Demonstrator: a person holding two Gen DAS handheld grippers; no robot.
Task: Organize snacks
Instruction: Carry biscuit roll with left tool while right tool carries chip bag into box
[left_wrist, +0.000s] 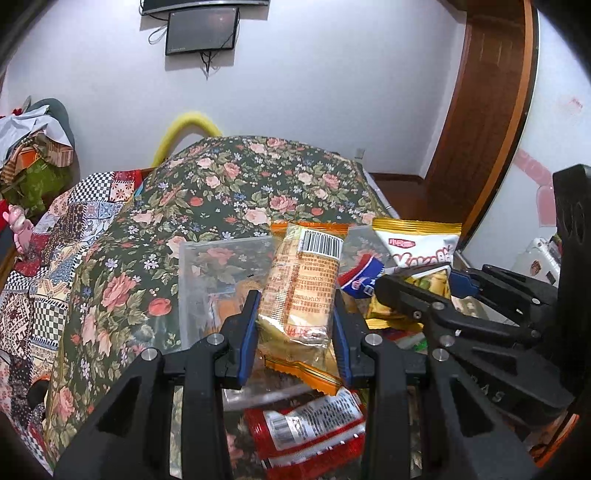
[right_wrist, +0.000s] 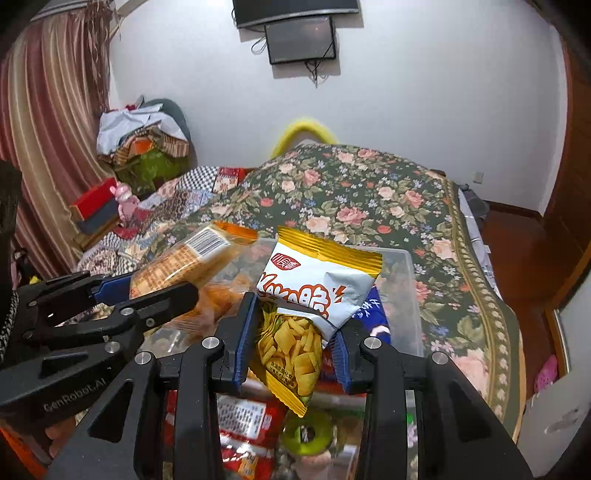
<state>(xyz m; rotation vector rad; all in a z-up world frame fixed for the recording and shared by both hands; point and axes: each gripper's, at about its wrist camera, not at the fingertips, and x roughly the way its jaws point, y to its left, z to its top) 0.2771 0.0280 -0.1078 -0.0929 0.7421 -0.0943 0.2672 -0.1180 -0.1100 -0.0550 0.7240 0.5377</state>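
**Both grippers carrying a snack pack over the clear bin**

Left gripper (left_wrist: 295, 325) clamped on the orange cracker pack (left_wrist: 299, 284), barcode end up, tail seam hanging below the pads; right gripper (right_wrist: 291, 339) squeezed tight on the white-and-yellow chip bag (right_wrist: 306, 306), gripped at mid-body so the bag crumples and tilts; both packs held above the clear plastic bin (left_wrist: 207, 266), likely so they can be dropped in sorted; a blue pack (right_wrist: 373, 314) already sits in the bin behind the chip bag; a red pack (left_wrist: 306, 432) lies loose below the jaws, apparently not yet sorted; a green ring-shaped item (right_wrist: 306, 435) lies near it, identity unclear; bin rests on a floral bedspread (left_wrist: 236, 184), soft and uneven; patchwork quilt (left_wrist: 66, 229) to the left; white wall with a dark screen (left_wrist: 201, 31); wooden door (left_wrist: 484, 110) on the right.
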